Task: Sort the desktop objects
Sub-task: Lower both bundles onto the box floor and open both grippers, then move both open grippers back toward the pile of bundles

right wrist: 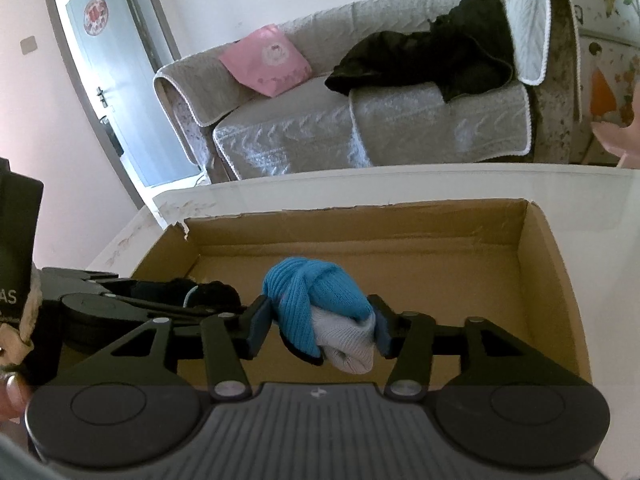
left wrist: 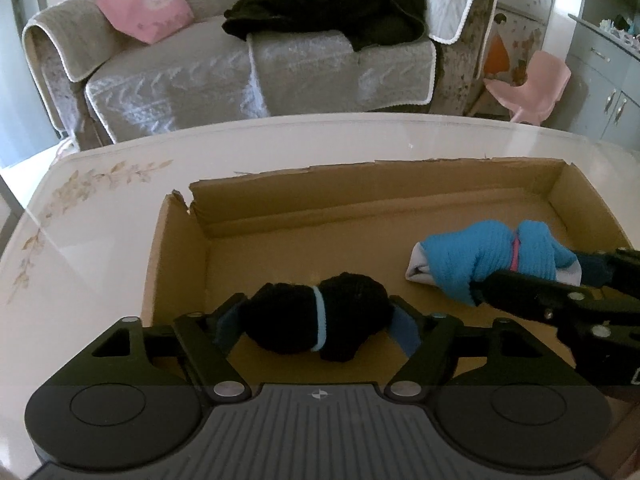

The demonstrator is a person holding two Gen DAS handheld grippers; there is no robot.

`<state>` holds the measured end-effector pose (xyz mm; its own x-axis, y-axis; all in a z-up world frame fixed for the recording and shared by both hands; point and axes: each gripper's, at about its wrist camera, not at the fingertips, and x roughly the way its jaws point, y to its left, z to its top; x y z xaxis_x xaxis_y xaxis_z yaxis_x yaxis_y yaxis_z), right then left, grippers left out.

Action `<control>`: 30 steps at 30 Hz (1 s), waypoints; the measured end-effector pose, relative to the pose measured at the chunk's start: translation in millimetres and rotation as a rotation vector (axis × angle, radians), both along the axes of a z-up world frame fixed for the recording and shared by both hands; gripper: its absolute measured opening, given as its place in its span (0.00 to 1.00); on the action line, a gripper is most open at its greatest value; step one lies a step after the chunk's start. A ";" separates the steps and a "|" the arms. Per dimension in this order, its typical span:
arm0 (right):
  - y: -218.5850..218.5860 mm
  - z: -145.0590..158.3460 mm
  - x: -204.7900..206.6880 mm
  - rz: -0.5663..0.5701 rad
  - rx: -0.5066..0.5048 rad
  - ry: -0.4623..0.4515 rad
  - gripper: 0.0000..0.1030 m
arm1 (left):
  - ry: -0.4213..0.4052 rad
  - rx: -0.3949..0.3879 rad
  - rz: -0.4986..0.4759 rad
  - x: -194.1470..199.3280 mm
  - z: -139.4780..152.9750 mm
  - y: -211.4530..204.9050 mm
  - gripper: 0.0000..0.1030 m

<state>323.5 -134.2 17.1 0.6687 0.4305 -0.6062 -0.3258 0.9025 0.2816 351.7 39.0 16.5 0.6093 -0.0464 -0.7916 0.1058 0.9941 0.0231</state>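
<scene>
A low open cardboard box sits on the white table. A rolled black sock bundle with a light blue band lies on the box floor at the near left. My left gripper straddles it, its blue pads a little off each side, open. To the right lies a blue and grey sock bundle with a pink band. My right gripper frames it with the pads beside it, not squeezing, open. The black sock shows at the left in the right wrist view.
The box's right half and far side hold nothing. The table has a floral print near its left edge. Beyond it stand a grey sofa with a dark garment, and a pink chair. A person's hand is at lower left.
</scene>
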 end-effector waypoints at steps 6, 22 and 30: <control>-8.4 21.4 -9.3 -0.035 0.011 -0.079 0.73 | -0.015 0.029 0.016 -6.0 10.7 1.5 0.94; -50.8 64.8 -93.9 -0.125 0.032 -0.182 0.92 | -0.195 0.106 0.095 -137.6 84.4 28.0 1.00; -76.3 45.5 -135.5 -0.171 0.020 -0.173 0.95 | -0.192 -0.037 0.208 -213.6 52.9 95.1 1.00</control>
